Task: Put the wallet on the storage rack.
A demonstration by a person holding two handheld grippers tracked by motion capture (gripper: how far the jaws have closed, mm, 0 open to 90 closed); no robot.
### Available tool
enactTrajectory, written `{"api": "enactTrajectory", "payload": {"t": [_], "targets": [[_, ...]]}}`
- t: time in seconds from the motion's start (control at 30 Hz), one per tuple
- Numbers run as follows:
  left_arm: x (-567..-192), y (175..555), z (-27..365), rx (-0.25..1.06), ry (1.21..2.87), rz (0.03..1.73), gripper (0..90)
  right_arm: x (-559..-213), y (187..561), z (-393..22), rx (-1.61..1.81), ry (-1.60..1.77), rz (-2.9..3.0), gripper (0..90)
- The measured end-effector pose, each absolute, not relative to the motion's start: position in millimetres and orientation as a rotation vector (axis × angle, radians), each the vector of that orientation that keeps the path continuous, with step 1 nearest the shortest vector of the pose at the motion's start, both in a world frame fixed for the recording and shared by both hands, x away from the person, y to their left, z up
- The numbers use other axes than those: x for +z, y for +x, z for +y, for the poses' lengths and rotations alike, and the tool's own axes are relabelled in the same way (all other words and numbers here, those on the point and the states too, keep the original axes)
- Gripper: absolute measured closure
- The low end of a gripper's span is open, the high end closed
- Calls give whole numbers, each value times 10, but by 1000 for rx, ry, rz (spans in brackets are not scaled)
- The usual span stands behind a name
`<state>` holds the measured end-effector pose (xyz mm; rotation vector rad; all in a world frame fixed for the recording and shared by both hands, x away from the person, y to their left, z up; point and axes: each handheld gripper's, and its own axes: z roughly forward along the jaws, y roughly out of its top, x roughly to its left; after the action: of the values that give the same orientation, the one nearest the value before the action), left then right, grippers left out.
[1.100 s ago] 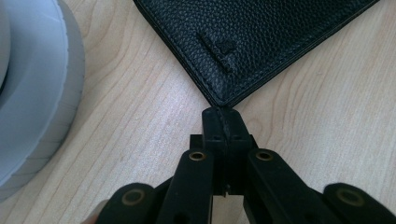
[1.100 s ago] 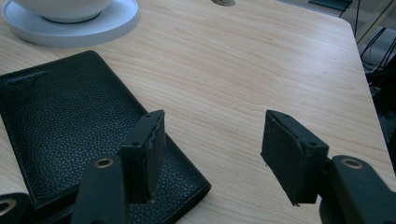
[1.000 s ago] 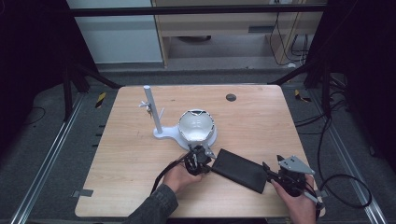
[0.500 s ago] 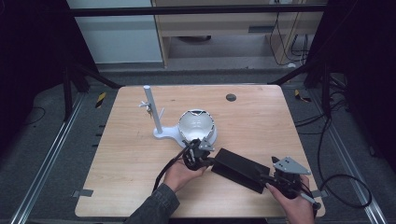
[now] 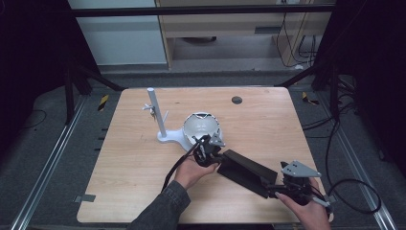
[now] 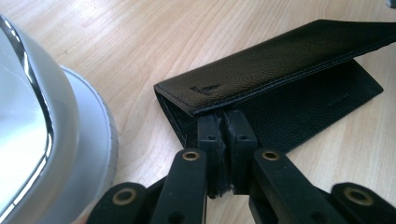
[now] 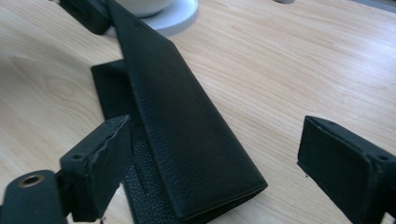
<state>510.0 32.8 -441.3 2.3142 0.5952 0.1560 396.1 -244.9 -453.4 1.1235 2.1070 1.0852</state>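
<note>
A black leather wallet (image 5: 249,172) lies on the wooden table (image 5: 134,163), its top flap raised over the lower half. My left gripper (image 5: 210,155) is shut on the edge of that flap at the wallet's left end; in the left gripper view the jaws (image 6: 226,121) pinch the flap of the wallet (image 6: 280,60). My right gripper (image 5: 277,189) stands open at the wallet's near right end. In the right gripper view the wallet (image 7: 187,126) lies between the spread jaws of the right gripper (image 7: 224,154), touching neither pad.
A white bowl-shaped object (image 5: 201,127) sits on a white base with an upright post (image 5: 155,110), just behind the left gripper. The base's rim (image 6: 70,140) is close to the left jaws. A small dark disc (image 5: 236,100) lies toward the far edge.
The left gripper has lifted the wallet's flap up and over, so the wallet looks narrower. The right gripper has edged closer to the wallet's near end.
</note>
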Motion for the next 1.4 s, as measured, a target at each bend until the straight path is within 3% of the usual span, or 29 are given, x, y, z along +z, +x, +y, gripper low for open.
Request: {"api": "enactTrajectory", "payload": {"t": [0.93,1.4], "targets": [[-4383,5378,85,144,2288,631,834,-4463,4470,-2510,917,1016,2386,191],[-4374,5443,21,142,2287,636,823,-4368,4685,-2444,792,952,2521,321]]}}
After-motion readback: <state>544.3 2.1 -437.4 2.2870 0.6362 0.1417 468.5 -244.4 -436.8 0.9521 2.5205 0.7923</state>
